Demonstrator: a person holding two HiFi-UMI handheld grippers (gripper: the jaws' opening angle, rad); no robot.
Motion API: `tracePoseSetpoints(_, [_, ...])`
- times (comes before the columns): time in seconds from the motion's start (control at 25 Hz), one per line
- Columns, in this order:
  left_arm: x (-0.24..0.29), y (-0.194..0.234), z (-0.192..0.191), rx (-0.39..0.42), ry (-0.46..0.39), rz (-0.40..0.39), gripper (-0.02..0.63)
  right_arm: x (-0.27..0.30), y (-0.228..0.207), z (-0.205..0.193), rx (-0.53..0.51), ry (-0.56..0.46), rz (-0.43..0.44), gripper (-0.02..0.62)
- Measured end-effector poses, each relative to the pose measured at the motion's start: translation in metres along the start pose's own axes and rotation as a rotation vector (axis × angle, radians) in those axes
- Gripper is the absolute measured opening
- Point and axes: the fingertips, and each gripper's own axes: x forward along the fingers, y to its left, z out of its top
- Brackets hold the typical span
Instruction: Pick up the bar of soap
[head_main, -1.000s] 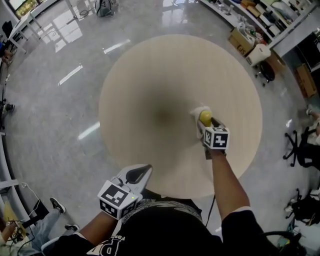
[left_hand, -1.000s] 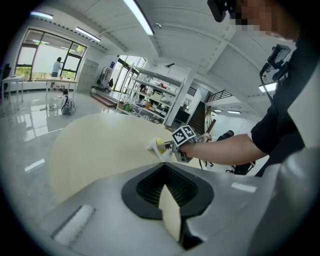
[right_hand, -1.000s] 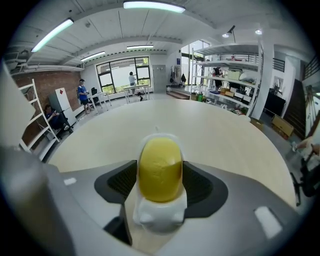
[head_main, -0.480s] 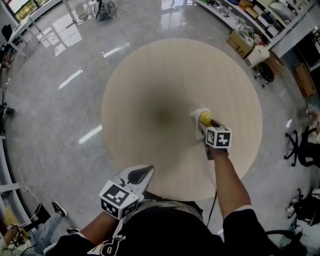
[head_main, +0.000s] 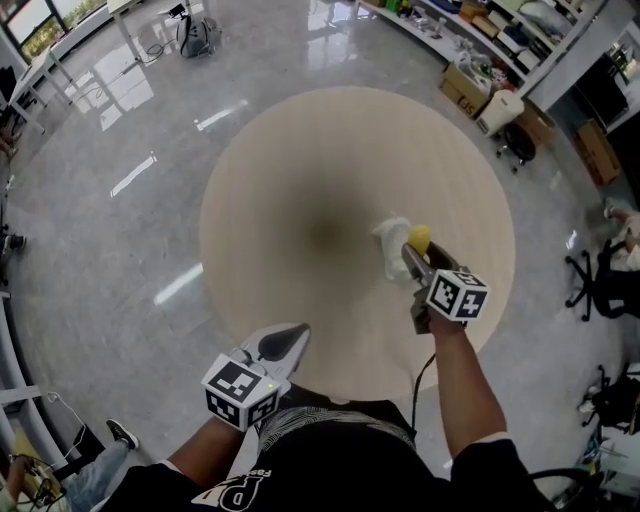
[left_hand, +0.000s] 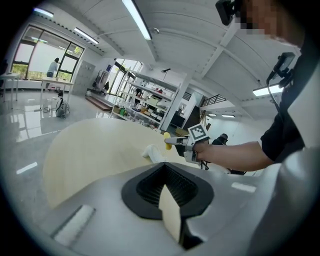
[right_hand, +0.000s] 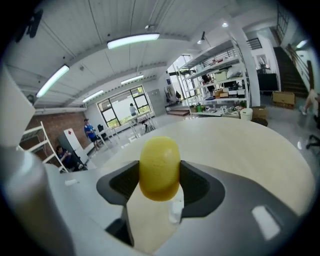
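**Soap in right tongs, off the counter**

Right tongs (head_main: 416, 246) clamp the yellow bar of soap (right_hand: 159, 167), having just closed in a little. From the head view they hide half the bar. It hangs above the round counter (head_main: 300, 160), just beside a white item (head_main: 390, 238): dish or cloth, can't tell. Left tongs (head_main: 296, 332) closed, empty, at the counter's near edge.

Round beige table (head_main: 300, 150) standing on glossy grey floor (head_main: 100, 250); shelving (head_main: 540, 30) lining one side; ceiling strip light (right_hand: 132, 41) glowing; windows (left_hand: 45, 55) admitting daylight.
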Motion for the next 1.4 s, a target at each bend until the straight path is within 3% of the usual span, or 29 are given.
tracePoseSetpoints(0.2, [0.019, -0.028, 0.007, -0.021, -0.045, -0.007, 0.006, -0.072, 0.032, 0.031, 0.137, -0.15, 0.181, 0.262])
tracePoseSetpoints(0.36, [0.016, -0.078, 0.006, 0.013, -0.08, 0.002, 0.006, -0.148, 0.045, 0.042, 0.26, -0.244, 0.306, 0.262])
tracePoseSetpoints(0.48, [0.007, -0.121, 0.01, 0.041, -0.134, 0.05, 0.006, -0.209, 0.051, 0.044, 0.321, -0.291, 0.426, 0.262])
tracePoseSetpoints(0.68, [-0.008, -0.208, -0.013, 0.034, -0.227, 0.132, 0.006, -0.305, 0.042, 0.01, 0.265, -0.263, 0.55, 0.262])
tracePoseSetpoints(0.92, [-0.034, -0.315, -0.086, 0.029, -0.255, 0.202, 0.006, -0.396, 0.04, -0.051, 0.275, -0.234, 0.702, 0.262])
tracePoseSetpoints(1.12, [-0.074, -0.387, -0.143, 0.02, -0.19, 0.247, 0.006, -0.47, 0.059, -0.09, 0.334, -0.214, 0.778, 0.262])
tracePoseSetpoints(1.28, [-0.113, -0.412, -0.153, 0.055, -0.201, 0.25, 0.006, -0.519, 0.084, -0.116, 0.332, -0.217, 0.789, 0.262])
tracePoseSetpoints(1.4, [-0.132, -0.424, -0.156, 0.1, -0.223, 0.21, 0.006, -0.55, 0.1, -0.134, 0.314, -0.24, 0.768, 0.262])
